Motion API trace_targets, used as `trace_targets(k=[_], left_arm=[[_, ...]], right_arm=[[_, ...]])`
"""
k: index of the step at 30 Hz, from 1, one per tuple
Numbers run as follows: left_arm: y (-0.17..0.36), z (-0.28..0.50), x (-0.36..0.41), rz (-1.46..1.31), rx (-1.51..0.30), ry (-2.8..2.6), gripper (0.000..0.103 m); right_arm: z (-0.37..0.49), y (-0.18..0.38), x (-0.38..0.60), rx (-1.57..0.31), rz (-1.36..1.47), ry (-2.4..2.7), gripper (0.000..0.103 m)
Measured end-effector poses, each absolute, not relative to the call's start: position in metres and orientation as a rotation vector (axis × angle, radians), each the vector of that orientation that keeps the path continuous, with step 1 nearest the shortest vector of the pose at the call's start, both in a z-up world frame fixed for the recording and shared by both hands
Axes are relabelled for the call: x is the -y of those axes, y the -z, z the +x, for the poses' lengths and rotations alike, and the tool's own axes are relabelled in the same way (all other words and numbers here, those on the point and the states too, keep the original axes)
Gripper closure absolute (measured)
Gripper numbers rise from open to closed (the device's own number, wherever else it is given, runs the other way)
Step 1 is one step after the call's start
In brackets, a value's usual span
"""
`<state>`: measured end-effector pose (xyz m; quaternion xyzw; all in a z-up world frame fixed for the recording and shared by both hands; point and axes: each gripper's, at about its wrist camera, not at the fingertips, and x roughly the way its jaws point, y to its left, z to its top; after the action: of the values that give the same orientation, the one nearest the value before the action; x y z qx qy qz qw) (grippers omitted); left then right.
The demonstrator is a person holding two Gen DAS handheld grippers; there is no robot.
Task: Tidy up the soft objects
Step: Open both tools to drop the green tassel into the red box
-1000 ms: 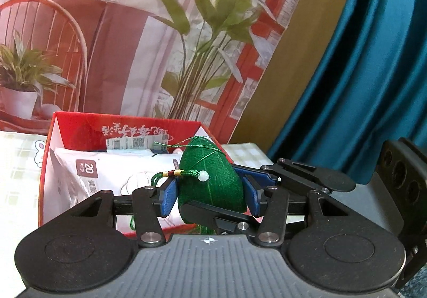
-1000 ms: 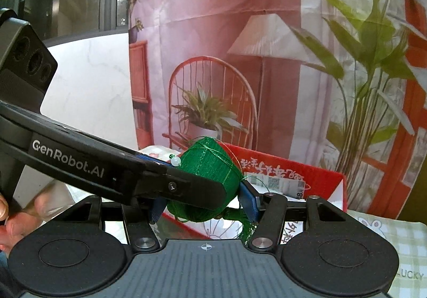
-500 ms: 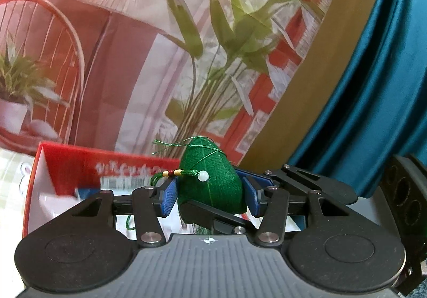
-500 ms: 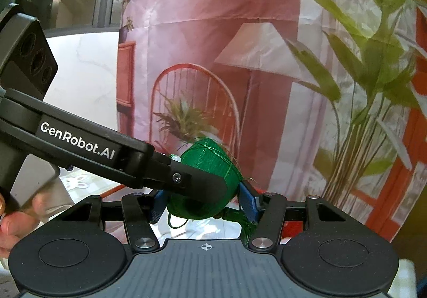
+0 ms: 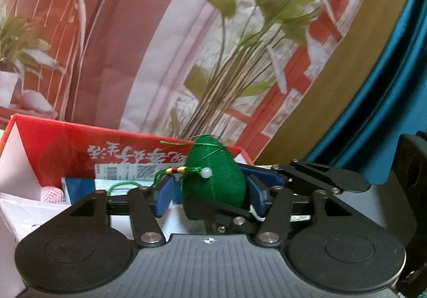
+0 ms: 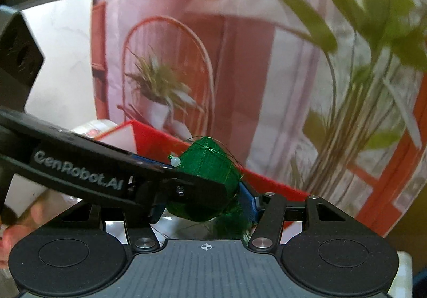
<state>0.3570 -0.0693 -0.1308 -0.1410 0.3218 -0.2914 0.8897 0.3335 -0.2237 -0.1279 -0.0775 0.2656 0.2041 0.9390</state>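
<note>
Lower centre of both views, the green thread-wrapped pouch (image 5: 216,178) sits between both tools over the red box (image 5: 66,146). The left gripper (image 5: 210,195) is opening, pads clear of it; the right gripper (image 6: 205,207) pinches it. Looks light and squashy, with loose threads that could snag, so hold its fat middle.

1. The green sachet (image 5: 213,180) is seen to be wound in fine, slightly shiny thread, with a smooth white bead.
2. The left hand-held gripper (image 5: 210,195) is made of matt black plastic, with blue pads and bright metal screws.
3. The red box (image 5: 66,148) is shown as smooth printed cardboard.
4. The backdrop (image 5: 160,44) is shown as creased printed sheet.
5. The teal curtain (image 5: 387,98) is rendered as softly glossy cloth.
</note>
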Motion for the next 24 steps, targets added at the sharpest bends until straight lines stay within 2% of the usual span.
trace_targets(k=[2,8,12,16,22,24], left_arm=[[0.132,0.361,0.066,-0.314,-0.676,0.583,0.028],[0.13,0.359,0.058,-0.308,-0.679,0.543,0.024],[0.121,0.353,0.051,-0.271,-0.667,0.511,0.024],[0.112,0.341,0.043,-0.235,-0.653,0.488,0.022],[0.104,0.313,0.029,-0.168,-0.642,0.449,0.016],[0.1,0.3,0.025,-0.138,-0.624,0.425,0.008]], right_arm=[[0.339,0.128,0.225,-0.563,-0.135,-0.4,0.049],[0.353,0.135,0.227,-0.621,-0.121,-0.27,0.044],[0.353,0.135,0.236,-0.631,-0.083,-0.213,0.029],[0.343,0.13,0.242,-0.615,-0.061,-0.187,0.025],[0.31,0.123,0.241,-0.591,-0.086,-0.173,0.014],[0.297,0.121,0.24,-0.578,-0.1,-0.162,0.005]])
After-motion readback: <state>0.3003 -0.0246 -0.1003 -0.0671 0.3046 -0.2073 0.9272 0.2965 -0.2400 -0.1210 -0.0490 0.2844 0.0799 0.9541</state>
